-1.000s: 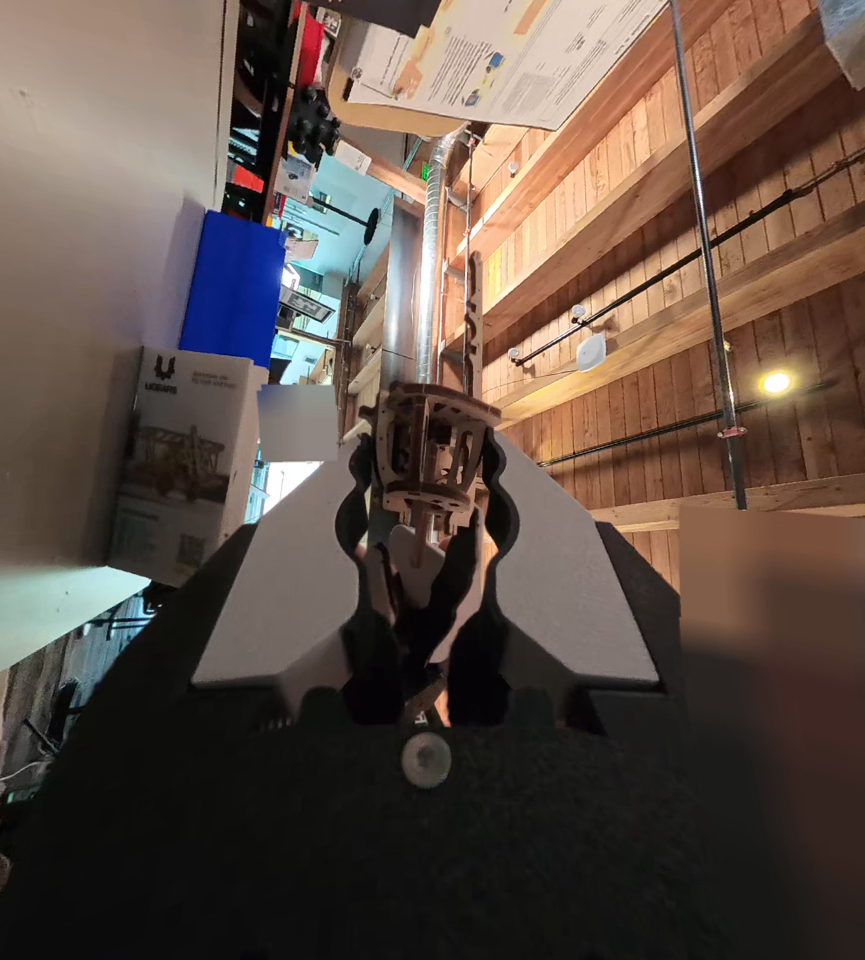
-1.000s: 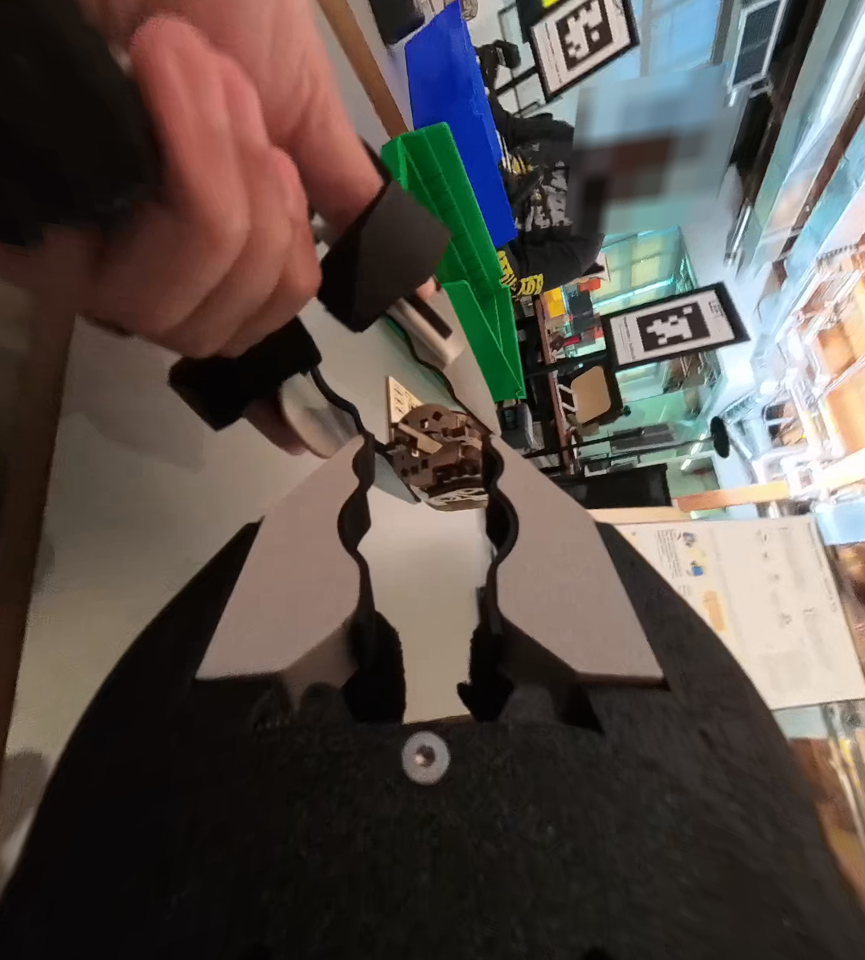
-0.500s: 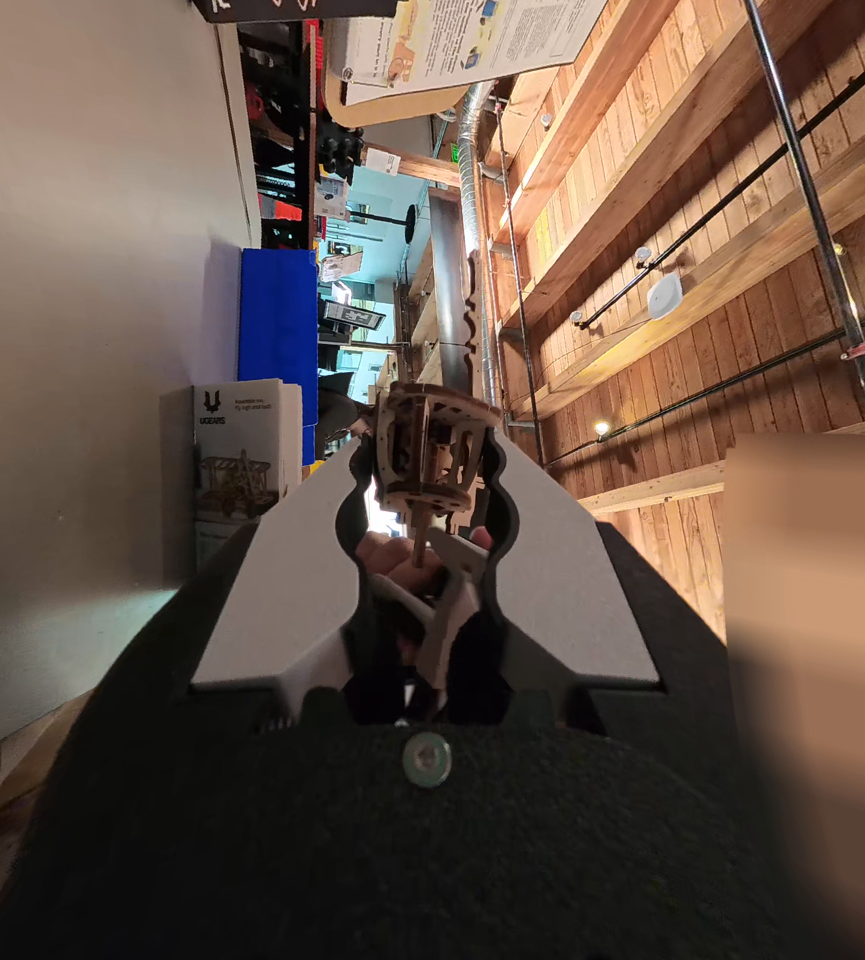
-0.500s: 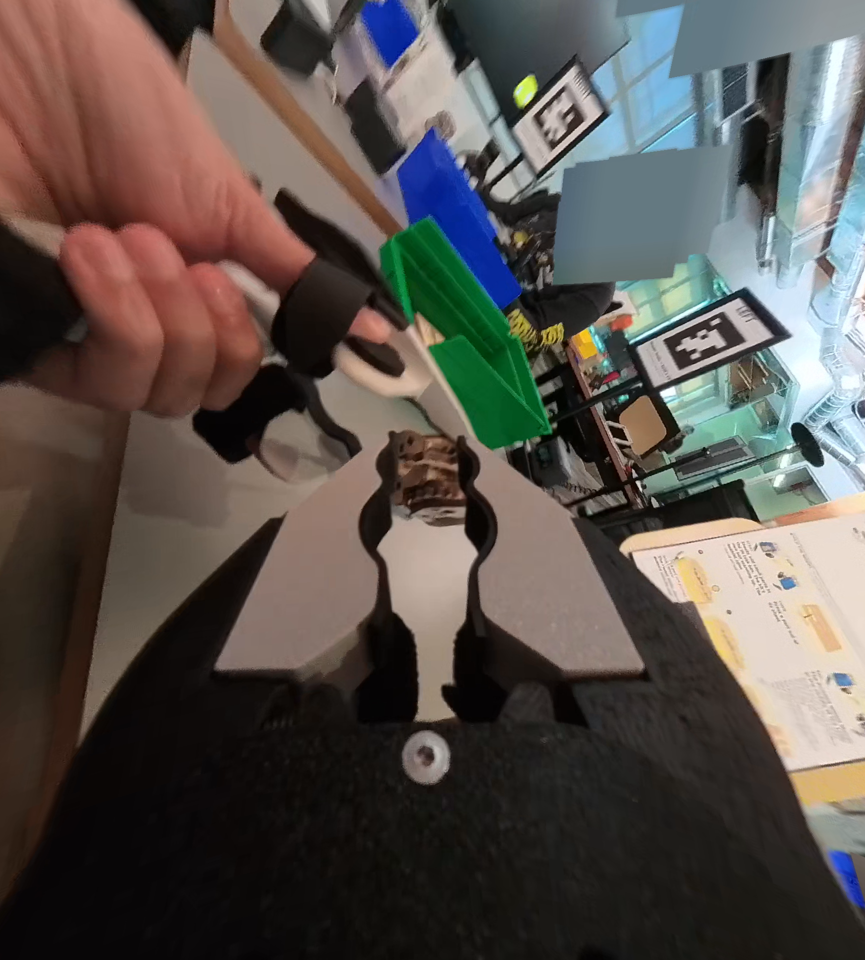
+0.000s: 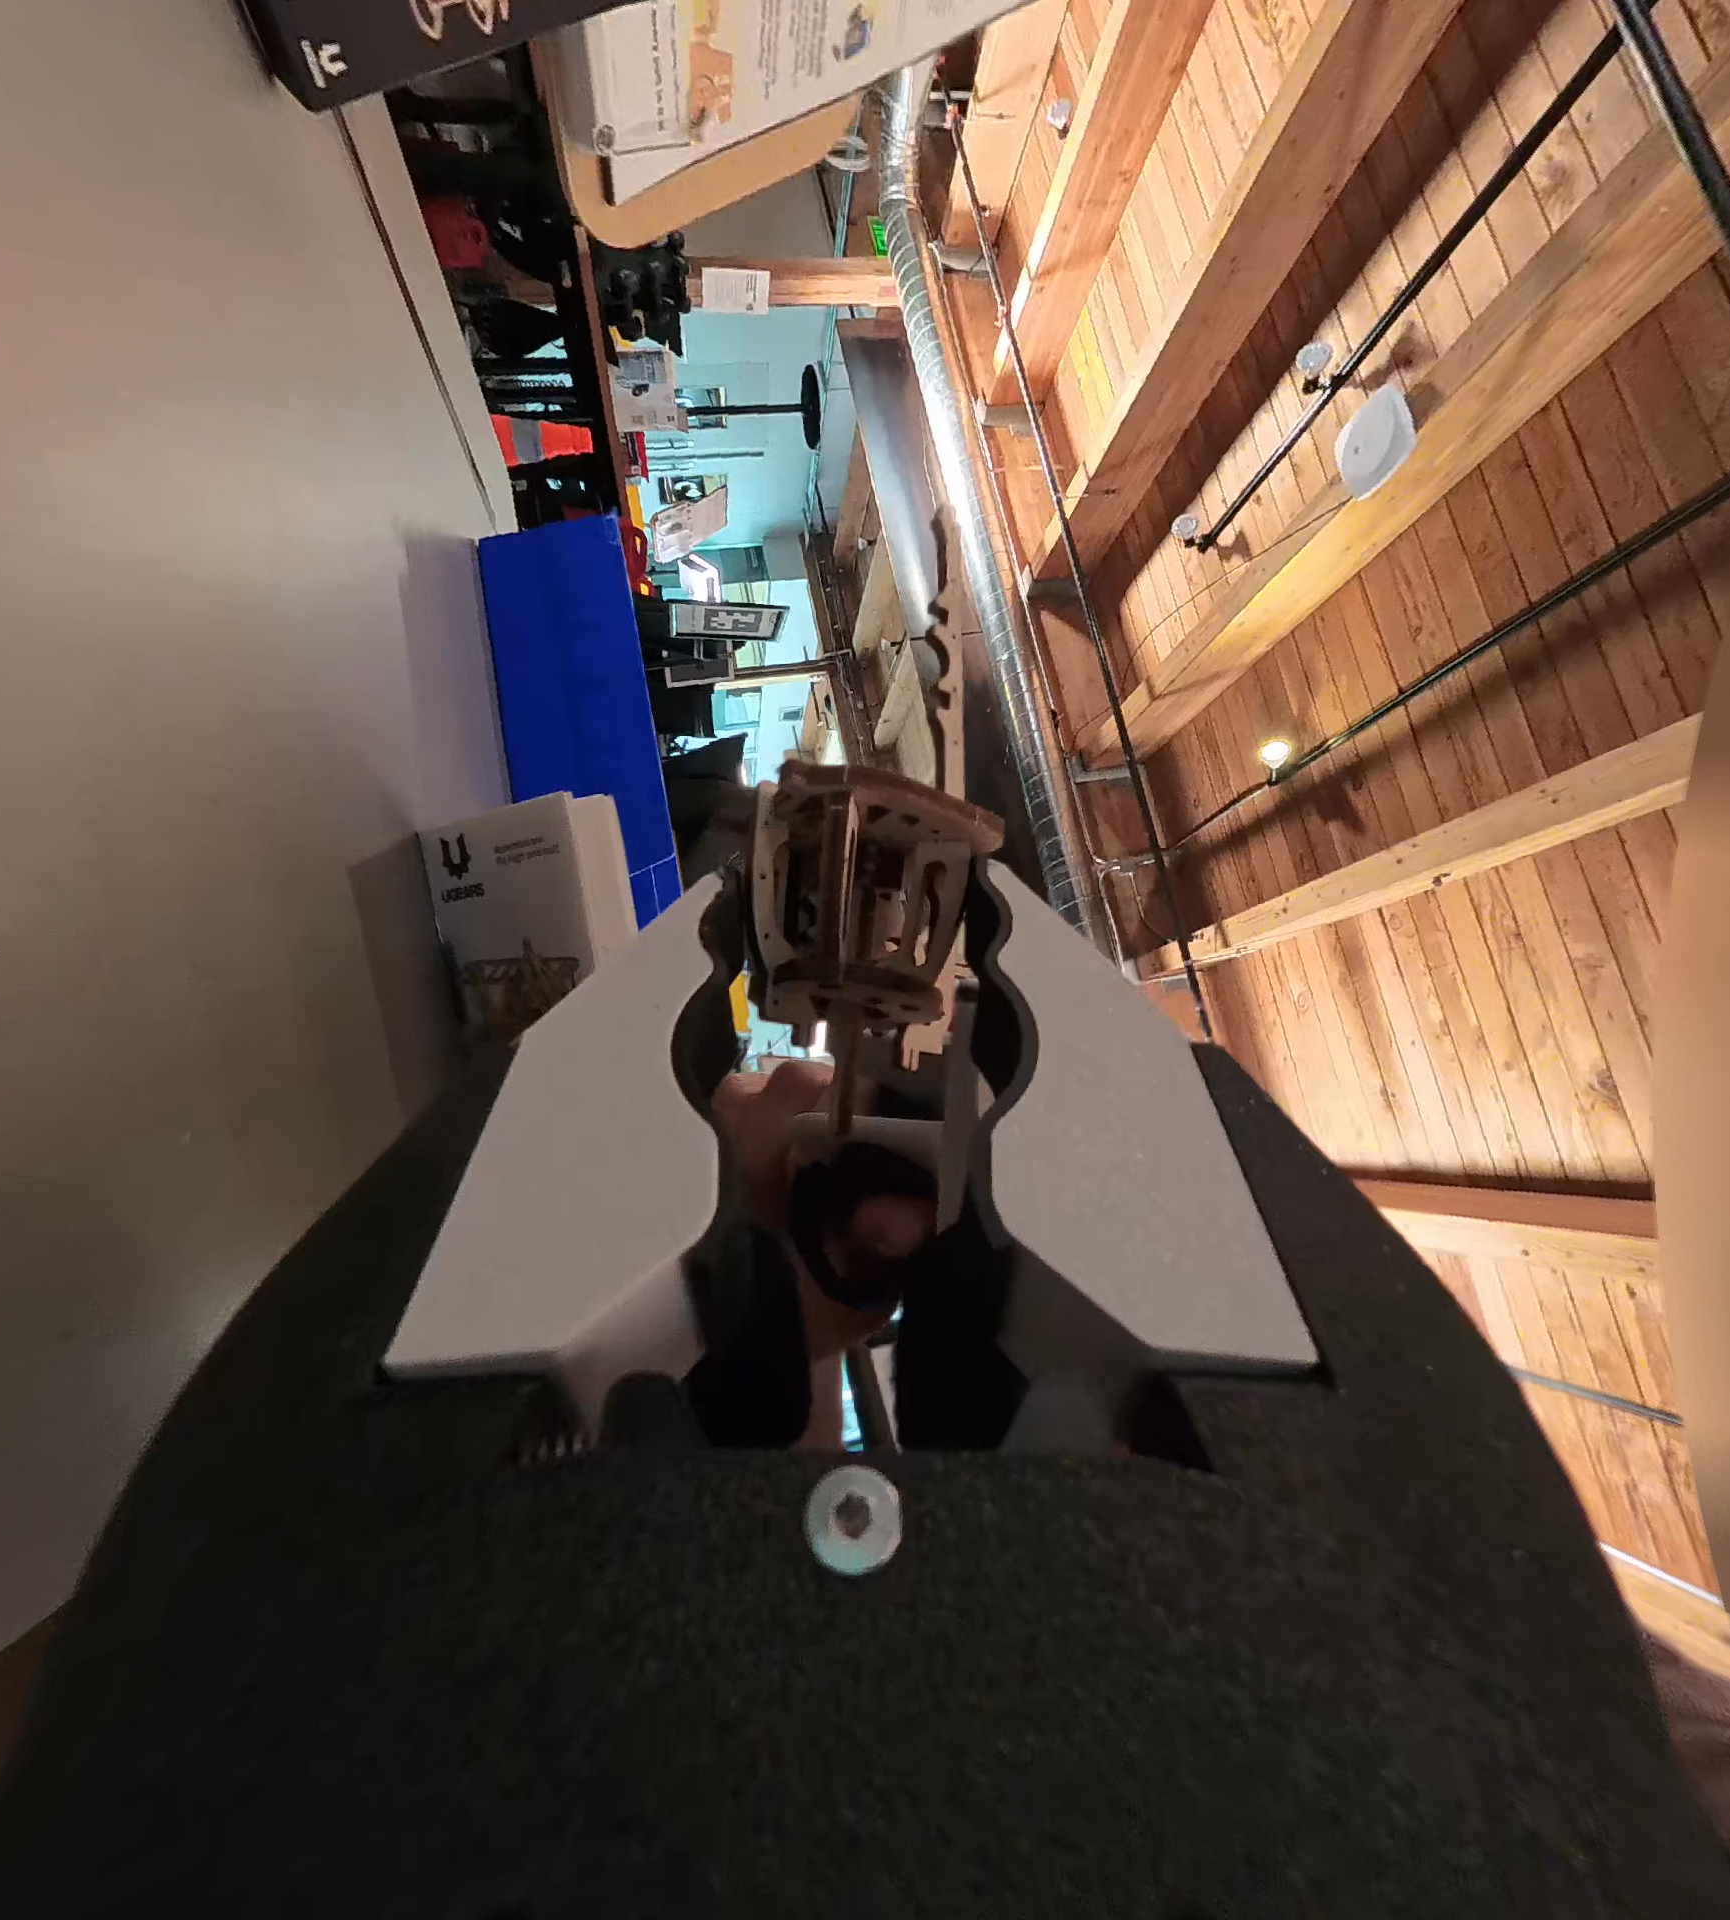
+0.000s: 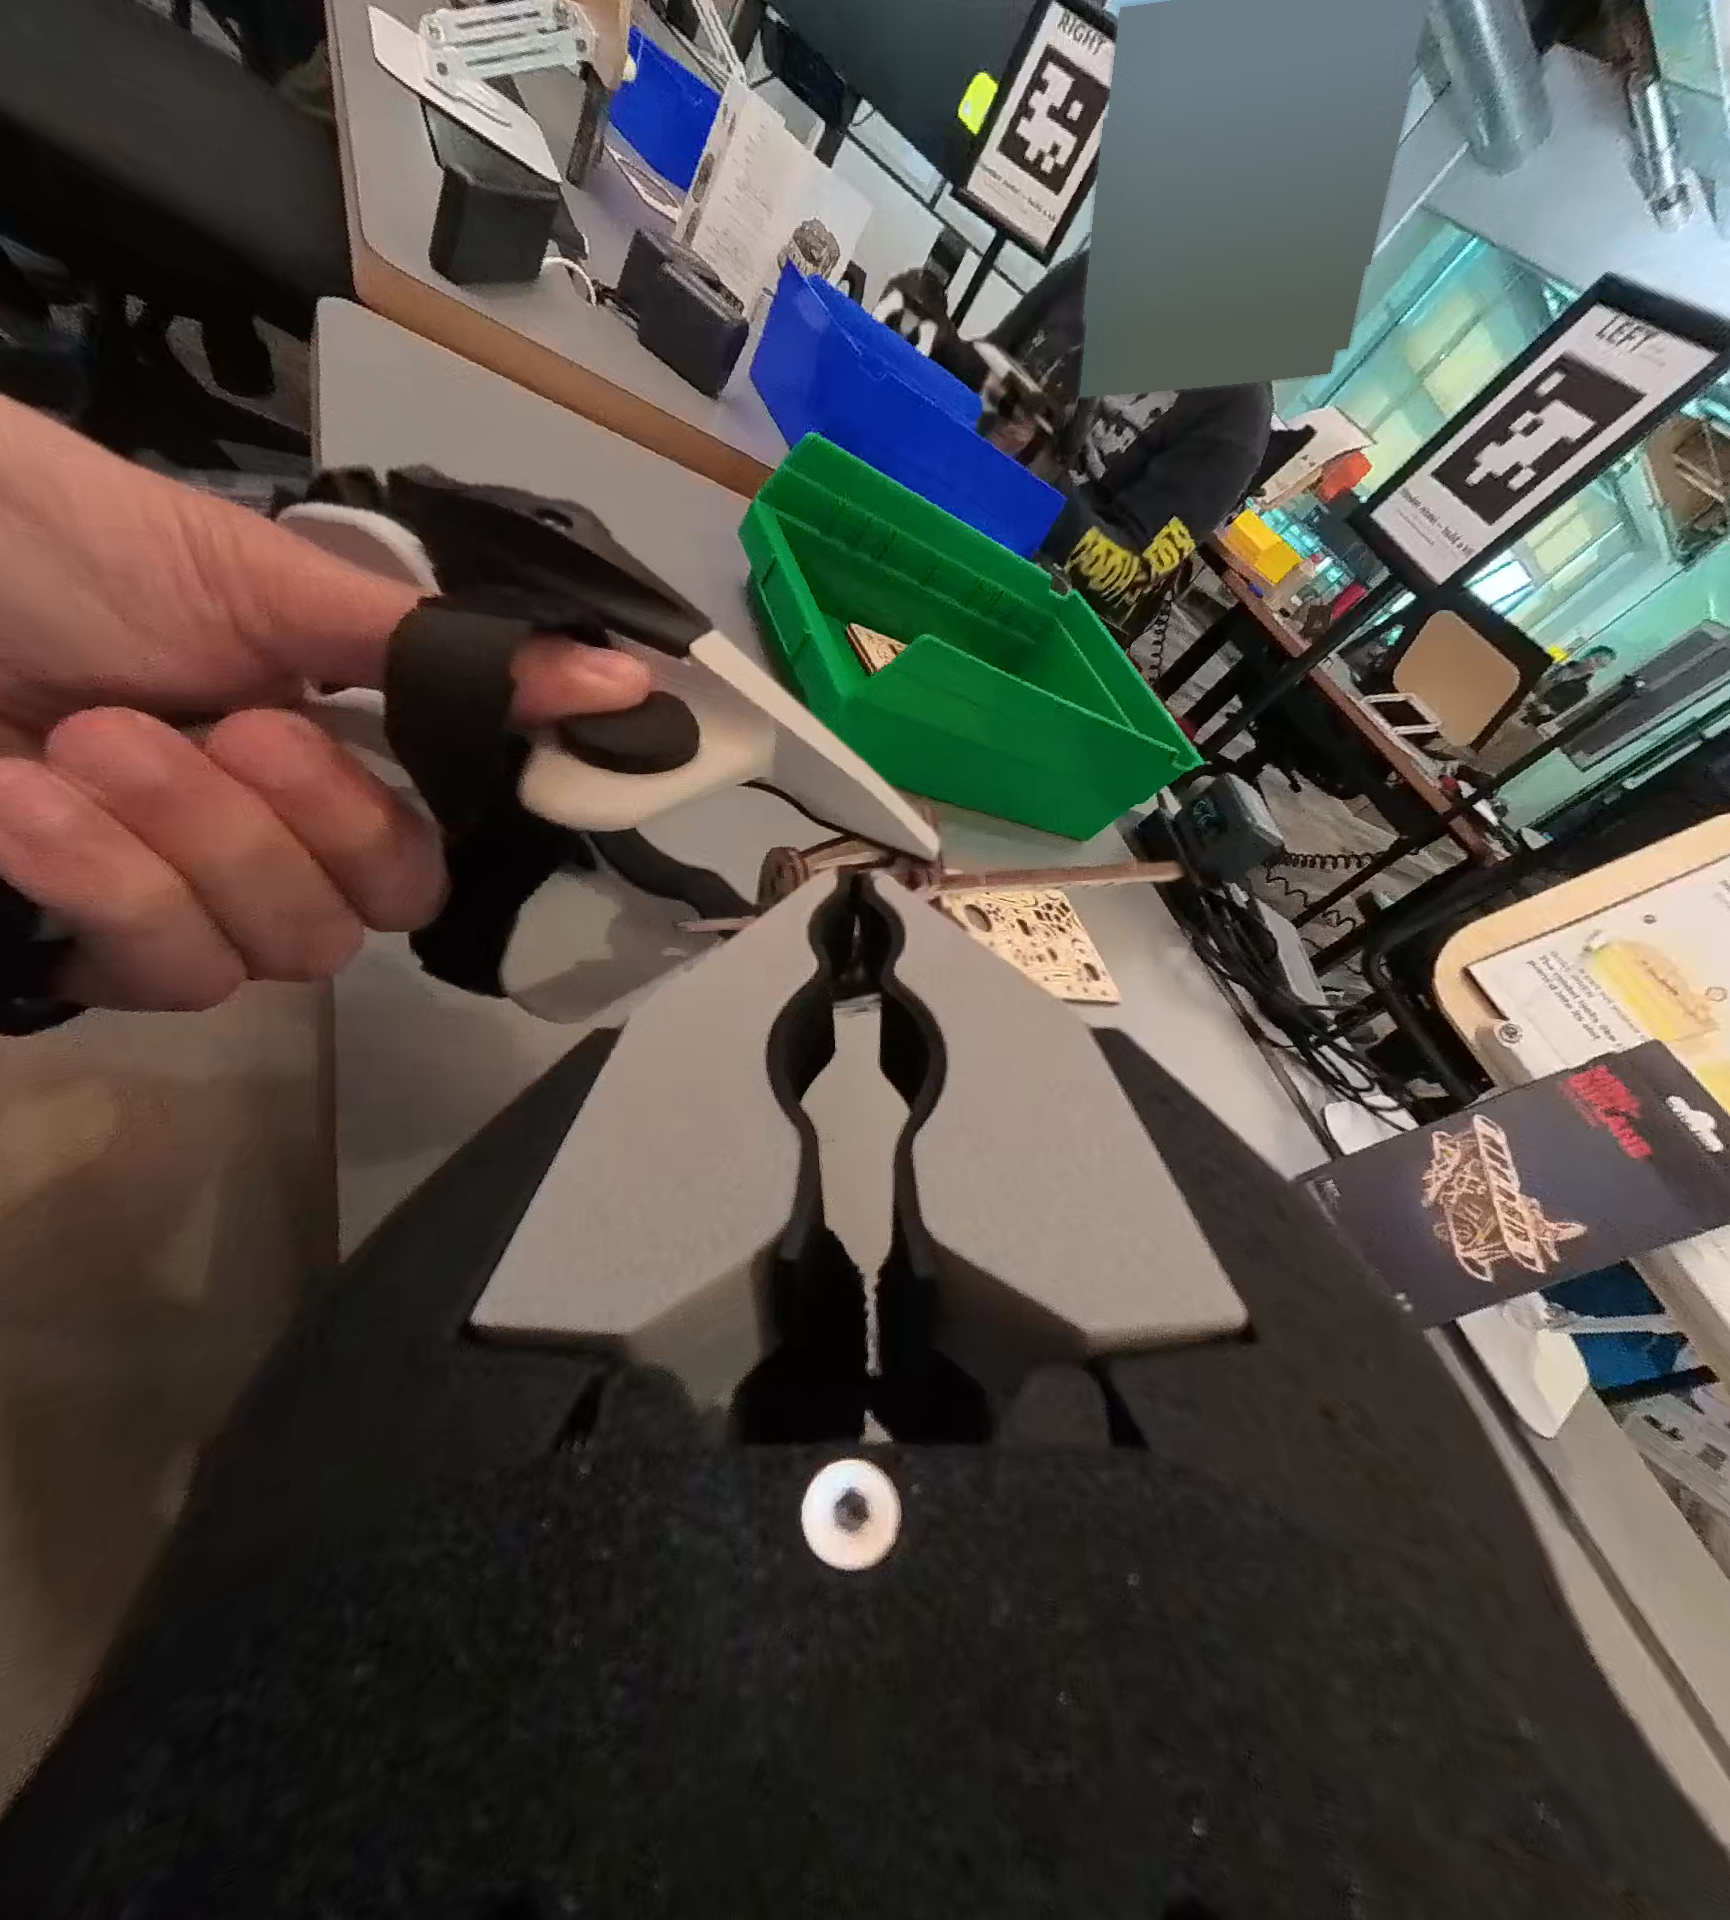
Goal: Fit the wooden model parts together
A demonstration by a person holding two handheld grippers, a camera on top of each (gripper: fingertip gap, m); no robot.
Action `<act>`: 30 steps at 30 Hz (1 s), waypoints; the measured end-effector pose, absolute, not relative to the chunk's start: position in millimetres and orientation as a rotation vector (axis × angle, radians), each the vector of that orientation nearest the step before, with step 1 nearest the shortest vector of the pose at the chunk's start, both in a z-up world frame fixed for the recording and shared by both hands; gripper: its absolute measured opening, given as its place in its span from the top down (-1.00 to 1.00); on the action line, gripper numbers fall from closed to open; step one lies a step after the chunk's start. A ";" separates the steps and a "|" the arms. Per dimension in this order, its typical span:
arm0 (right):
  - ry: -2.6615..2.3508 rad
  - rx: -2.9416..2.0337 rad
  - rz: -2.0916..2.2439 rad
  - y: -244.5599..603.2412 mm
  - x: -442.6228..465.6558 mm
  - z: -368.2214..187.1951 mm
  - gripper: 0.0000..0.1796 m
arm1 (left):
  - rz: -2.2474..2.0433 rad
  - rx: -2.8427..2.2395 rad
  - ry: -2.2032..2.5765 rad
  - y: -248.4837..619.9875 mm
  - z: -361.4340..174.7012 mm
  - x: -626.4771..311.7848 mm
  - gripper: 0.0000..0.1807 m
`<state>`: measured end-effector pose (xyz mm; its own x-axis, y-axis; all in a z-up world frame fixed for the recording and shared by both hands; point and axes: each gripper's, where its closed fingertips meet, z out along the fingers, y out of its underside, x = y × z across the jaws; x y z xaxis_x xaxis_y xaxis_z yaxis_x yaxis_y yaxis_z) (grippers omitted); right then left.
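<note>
My left gripper (image 5: 856,914) is shut on a wooden model assembly (image 5: 861,894), a small cage of laser-cut plates. A long notched strip (image 5: 949,665) sticks out beyond it, and a thin shaft (image 5: 845,1081) points back between the fingers. In the right wrist view a hand holds the left gripper (image 6: 902,847) at left. The model (image 6: 788,862) shows edge-on there, with its strip (image 6: 1048,876) pointing right. My right gripper (image 6: 866,899) meets it from below, jaws almost closed on a thin part of the model.
A green bin (image 6: 1027,748) holding a wooden piece stands on the grey table (image 6: 445,416), with a blue bin (image 6: 892,405) behind it. A cut-out wooden sheet (image 6: 1027,935) lies just past the grippers. A black card (image 6: 1547,1184) and an instruction board (image 6: 1671,987) are at right.
My right gripper has closed from wide open to nearly shut at the model. Both views have swung round. The left gripper has kept its hold on the model.
</note>
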<state>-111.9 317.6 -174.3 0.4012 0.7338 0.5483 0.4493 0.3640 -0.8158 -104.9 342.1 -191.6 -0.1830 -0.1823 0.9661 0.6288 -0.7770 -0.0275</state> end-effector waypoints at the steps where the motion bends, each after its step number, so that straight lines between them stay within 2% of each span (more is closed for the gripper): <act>1: -1.225 -1.253 0.261 316.1 -112.2 -171.7 1.00 | -1.996 -1.557 -0.530 342.9 -193.0 -106.0 0.56; 5: -1.226 -1.222 0.266 309.4 -115.4 -164.5 1.00 | -1.968 -1.570 -0.524 343.8 -195.3 -106.6 0.56; 9: -1.269 -1.268 0.236 313.3 -118.7 -182.7 1.00 | -1.981 -1.562 -0.530 343.0 -193.5 -105.3 0.56; 16: -1.219 -1.239 0.287 306.8 -116.2 -163.9 1.00 | -1.968 -1.548 -0.510 344.2 -192.8 -107.6 0.56; 21: -1.259 -1.300 0.236 313.1 -116.8 -185.4 1.00 | -1.997 -1.520 -0.507 342.6 -186.7 -106.5 0.57; 26: -1.201 -1.251 0.323 303.5 -113.4 -157.4 1.00 | -1.970 -1.533 -0.464 343.5 -187.1 -107.1 0.57; 30: -0.995 -1.317 0.428 325.4 -74.4 -140.0 1.00 | -1.999 -1.540 -0.489 343.6 -192.1 -105.7 0.56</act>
<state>-74.4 325.4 -140.0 0.5423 0.7601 0.3581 0.2622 0.2518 -0.9316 -105.7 343.6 -192.1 -0.1802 -0.2108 0.9608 0.6305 -0.7745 -0.0517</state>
